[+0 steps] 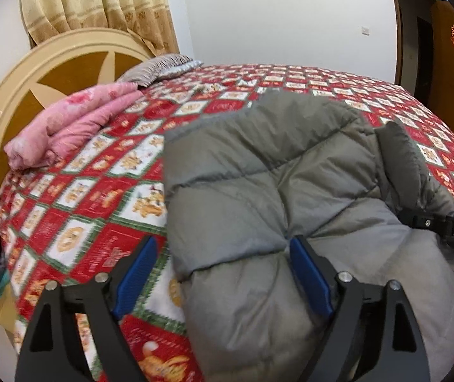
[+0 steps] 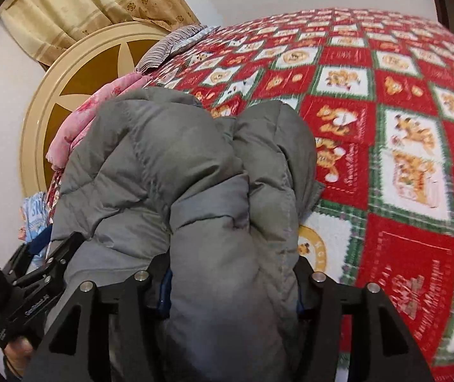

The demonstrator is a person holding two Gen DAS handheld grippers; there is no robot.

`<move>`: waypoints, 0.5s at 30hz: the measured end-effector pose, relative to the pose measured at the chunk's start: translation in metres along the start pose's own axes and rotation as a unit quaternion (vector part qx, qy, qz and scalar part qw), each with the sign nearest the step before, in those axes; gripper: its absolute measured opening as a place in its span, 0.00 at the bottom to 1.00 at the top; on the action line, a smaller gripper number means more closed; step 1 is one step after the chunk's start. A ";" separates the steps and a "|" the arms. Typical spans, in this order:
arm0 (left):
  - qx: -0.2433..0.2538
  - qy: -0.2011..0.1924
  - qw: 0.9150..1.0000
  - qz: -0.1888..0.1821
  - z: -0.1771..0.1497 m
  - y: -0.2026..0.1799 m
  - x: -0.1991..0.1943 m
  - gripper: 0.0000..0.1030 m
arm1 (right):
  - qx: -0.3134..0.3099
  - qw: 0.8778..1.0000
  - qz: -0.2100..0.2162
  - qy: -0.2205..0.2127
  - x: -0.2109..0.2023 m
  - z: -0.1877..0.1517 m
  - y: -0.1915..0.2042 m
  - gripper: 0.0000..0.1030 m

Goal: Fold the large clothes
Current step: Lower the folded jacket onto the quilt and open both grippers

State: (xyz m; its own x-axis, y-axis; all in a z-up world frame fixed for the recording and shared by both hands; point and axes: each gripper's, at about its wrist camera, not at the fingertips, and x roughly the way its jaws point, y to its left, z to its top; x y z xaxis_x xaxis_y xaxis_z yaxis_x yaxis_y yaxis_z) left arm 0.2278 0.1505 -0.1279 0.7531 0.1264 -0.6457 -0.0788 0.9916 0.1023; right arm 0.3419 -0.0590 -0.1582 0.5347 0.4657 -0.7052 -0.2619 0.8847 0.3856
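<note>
Between right gripper (image 2: pixel 230 289) jaws, bulging grey puffer jacket (image 2: pixel 176 165), blue pads mostly hidden.

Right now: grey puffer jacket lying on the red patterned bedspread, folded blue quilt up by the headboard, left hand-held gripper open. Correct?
One thing is off: the folded quilt by the headboard is pink, not blue, as the left wrist view shows. The rest stands: the grey puffer jacket lies on the red patterned bedspread, and the left hand-held gripper is open.

right gripper (image 2: pixel 230 289) pads (jacket-buried) (image 2: pixel 195 165)
</note>
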 end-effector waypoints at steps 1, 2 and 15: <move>0.003 -0.011 1.000 0.000 0.000 0.000 -0.008 0.88 | -0.003 1.000 0.000 -0.007 -0.007 0.000 0.003 0.61; 0.006 -0.022 1.000 0.000 0.000 0.000 -0.016 0.90 | -0.008 1.000 -0.002 -0.014 -0.013 0.000 0.007 0.67; 0.004 -0.077 0.997 -0.010 -0.002 0.005 -0.086 0.95 | -0.051 0.996 -0.014 -0.072 -0.088 -0.021 0.039 0.69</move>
State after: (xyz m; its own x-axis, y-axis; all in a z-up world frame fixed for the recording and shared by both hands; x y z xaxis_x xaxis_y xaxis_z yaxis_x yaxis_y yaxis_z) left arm 0.1614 0.1444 -0.0738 0.8457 0.1006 -0.5240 -0.0580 0.9936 0.0970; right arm 0.2673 -0.0650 -0.0932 0.6513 0.4388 -0.6191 -0.3212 0.8986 0.2990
